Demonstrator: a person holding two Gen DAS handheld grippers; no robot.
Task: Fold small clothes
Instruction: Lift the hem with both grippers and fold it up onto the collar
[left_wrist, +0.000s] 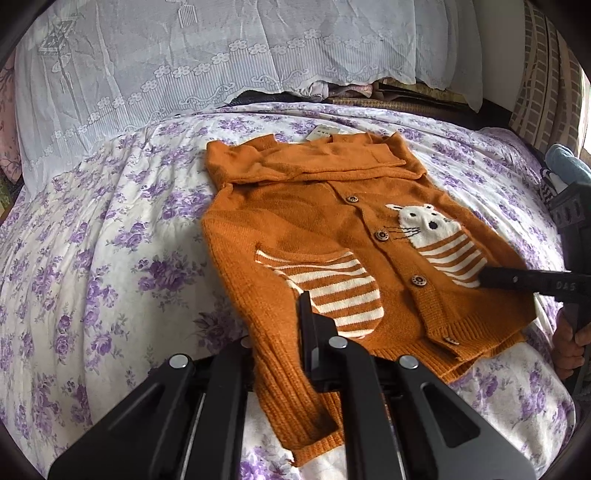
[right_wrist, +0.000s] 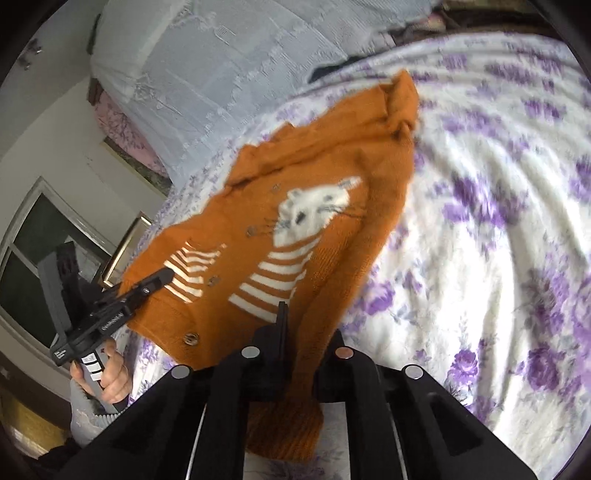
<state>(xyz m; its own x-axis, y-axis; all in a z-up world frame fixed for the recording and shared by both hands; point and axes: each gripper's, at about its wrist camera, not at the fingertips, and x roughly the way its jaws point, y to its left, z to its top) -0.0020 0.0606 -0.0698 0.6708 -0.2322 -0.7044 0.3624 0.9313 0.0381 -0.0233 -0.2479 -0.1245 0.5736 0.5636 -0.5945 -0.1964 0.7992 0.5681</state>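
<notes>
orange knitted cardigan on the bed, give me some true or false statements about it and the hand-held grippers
1. The orange knitted cardigan lies on a purple-flowered white bedsheet. True.
2. It shows a white cat face. True.
3. It is fastened with a zip. False: brown buttons.
4. The left hand-held gripper is wide open. False: shut, over a striped pocket.
5. The right hand-held gripper is far from the cardigan. False: its tips are at the cardigan.
</notes>
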